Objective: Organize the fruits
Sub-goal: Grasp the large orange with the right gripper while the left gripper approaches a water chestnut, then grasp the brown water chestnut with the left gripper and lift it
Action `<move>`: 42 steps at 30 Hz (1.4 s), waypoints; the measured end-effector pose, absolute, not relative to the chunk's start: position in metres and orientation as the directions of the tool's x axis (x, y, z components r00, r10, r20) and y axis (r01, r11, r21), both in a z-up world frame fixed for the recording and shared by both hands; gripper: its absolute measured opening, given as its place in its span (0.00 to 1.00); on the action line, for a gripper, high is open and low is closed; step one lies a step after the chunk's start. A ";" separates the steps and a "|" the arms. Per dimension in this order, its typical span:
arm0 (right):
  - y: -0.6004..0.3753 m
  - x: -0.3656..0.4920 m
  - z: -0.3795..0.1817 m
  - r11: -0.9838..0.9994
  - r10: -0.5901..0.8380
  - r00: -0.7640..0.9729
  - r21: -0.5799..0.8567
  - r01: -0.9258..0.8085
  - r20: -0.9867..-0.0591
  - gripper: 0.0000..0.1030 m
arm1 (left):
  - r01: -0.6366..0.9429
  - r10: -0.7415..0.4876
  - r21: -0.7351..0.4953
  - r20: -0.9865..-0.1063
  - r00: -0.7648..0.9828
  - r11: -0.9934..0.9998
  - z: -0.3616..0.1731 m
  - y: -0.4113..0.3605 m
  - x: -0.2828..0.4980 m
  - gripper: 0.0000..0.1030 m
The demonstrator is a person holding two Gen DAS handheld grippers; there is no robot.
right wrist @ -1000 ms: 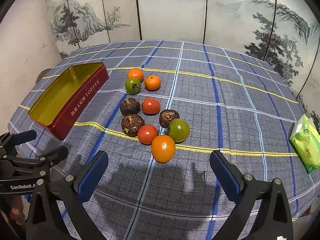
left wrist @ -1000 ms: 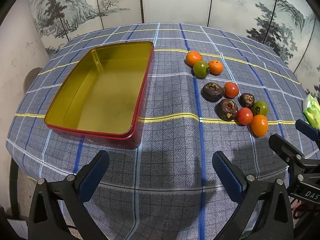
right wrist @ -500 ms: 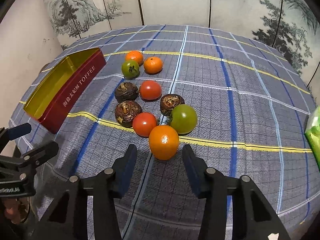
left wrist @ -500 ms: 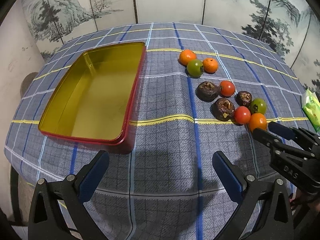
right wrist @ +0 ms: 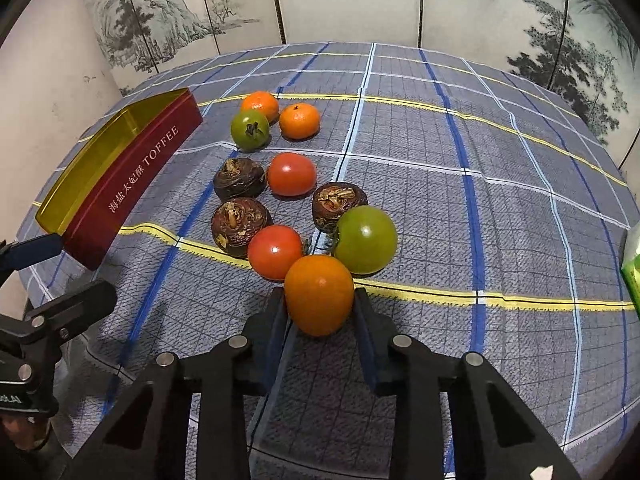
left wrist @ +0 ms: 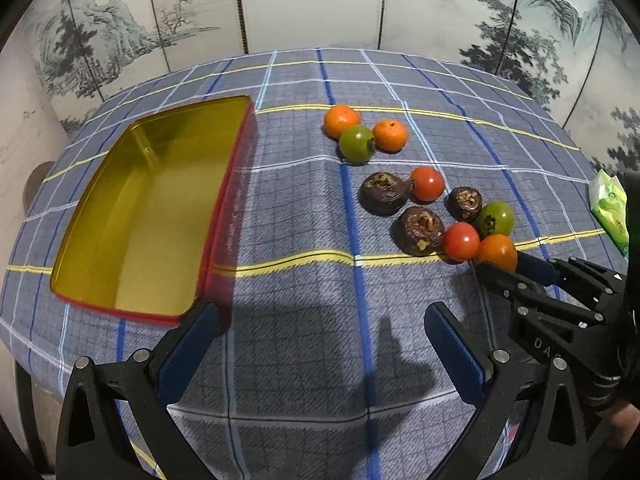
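— Orange tomato [right wrist: 319,294] is what the right claw [right wrist: 320,312] is clenched on; its blue-padded fingers [right wrist: 276,320] press the fruit from both sides, low on the counter [right wrist: 500,208].

— And around it?

— Touching it are a red tomato [right wrist: 275,252] on the left and a green tomato [right wrist: 366,240] on the right. Beyond lie three dark brown water chestnuts [right wrist: 240,226], another red tomato [right wrist: 291,174], then a second green tomato [right wrist: 250,129] with two mandarins [right wrist: 299,121].

— The left claw?

— Left claw [left wrist: 320,344] is released, jaws wide with nothing between them, hovering over the checked cloth just beside the near corner of the open red toffee tin [left wrist: 120,208], whose gold inside holds no fruit.

— Anything further out?

— A green packet [left wrist: 610,210] at the counter's right edge, and a painted folding screen [right wrist: 360,0] behind.
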State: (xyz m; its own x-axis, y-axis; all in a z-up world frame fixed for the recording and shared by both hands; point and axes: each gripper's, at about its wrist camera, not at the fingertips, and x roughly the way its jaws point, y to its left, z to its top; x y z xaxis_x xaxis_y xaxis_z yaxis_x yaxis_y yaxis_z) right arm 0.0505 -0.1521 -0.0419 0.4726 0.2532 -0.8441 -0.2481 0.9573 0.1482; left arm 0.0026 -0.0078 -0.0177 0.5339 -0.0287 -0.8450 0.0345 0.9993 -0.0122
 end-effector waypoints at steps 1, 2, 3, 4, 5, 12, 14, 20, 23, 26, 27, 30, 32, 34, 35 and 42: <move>-0.154 0.050 -0.042 0.958 0.252 0.474 0.147 -0.247 -0.844 0.28 | 0.041 -0.032 -0.012 -0.844 0.535 0.999 -0.018 -0.010 0.004 0.97; -0.155 0.049 -0.041 0.959 0.250 0.475 0.147 -0.242 -0.843 0.28 | 0.046 -0.035 -0.012 -0.844 0.535 0.999 -0.018 -0.011 0.005 0.95; -0.159 0.048 -0.041 0.960 0.249 0.477 0.152 -0.233 -0.843 0.28 | 0.055 -0.044 -0.017 -0.846 0.531 0.998 -0.019 -0.014 0.007 0.94; -0.163 0.048 -0.041 0.962 0.247 0.479 0.153 -0.227 -0.842 0.28 | 0.060 -0.049 -0.021 -0.848 0.527 0.998 -0.020 -0.015 0.009 0.93; -0.166 0.047 -0.041 0.964 0.241 0.482 0.151 -0.218 -0.842 0.28 | 0.064 -0.054 -0.024 -0.851 0.523 0.998 -0.021 -0.017 0.011 0.92; -0.202 0.056 -0.042 0.982 0.179 0.509 0.117 -0.150 -0.842 0.28 | 0.111 -0.086 -0.034 -0.857 0.508 0.993 -0.030 -0.031 0.022 0.87; -0.208 0.061 -0.044 0.984 0.164 0.512 0.106 -0.142 -0.843 0.28 | 0.123 -0.095 -0.038 -0.857 0.506 0.992 -0.032 -0.034 0.025 0.83; -0.220 0.076 -0.048 0.986 0.135 0.551 0.055 -0.159 -0.823 0.28 | 0.134 -0.103 -0.041 -0.859 0.502 0.990 -0.039 -0.035 0.034 0.77; -0.223 0.083 -0.050 0.982 0.145 0.565 0.047 -0.183 -0.812 0.28 | 0.141 -0.106 -0.042 -0.864 0.493 0.989 -0.043 -0.037 0.038 0.75; -0.227 0.091 -0.052 0.979 0.151 0.575 0.042 -0.197 -0.804 0.28 | 0.142 -0.108 -0.043 -0.868 0.484 0.989 -0.048 -0.038 0.041 0.71; -0.228 0.094 -0.052 0.978 0.155 0.578 0.044 -0.202 -0.801 0.28 | 0.143 -0.110 -0.046 -0.870 0.480 0.989 -0.049 -0.038 0.042 0.69; -0.230 0.099 -0.056 0.979 0.155 0.573 0.046 -0.201 -0.805 0.28 | 0.144 -0.112 -0.049 -0.876 0.469 0.988 -0.053 -0.040 0.047 0.66; -0.232 0.100 -0.057 0.979 0.160 0.581 0.051 -0.199 -0.798 0.28 | 0.147 -0.121 -0.058 -0.877 0.465 0.987 -0.054 -0.040 0.048 0.66; -0.232 0.100 -0.058 0.978 0.161 0.584 0.051 -0.201 -0.796 0.28 | 0.152 -0.124 -0.059 -0.876 0.466 0.987 -0.054 -0.042 0.051 0.66; -0.232 0.100 -0.058 0.978 0.162 0.587 0.051 -0.201 -0.793 0.28 | 0.154 -0.124 -0.057 -0.874 0.470 0.986 -0.054 -0.043 0.053 0.65; -0.234 0.098 -0.060 0.979 0.168 0.606 0.059 -0.197 -0.778 0.29 | 0.165 -0.140 -0.068 -0.871 0.472 0.984 -0.056 -0.048 0.063 0.63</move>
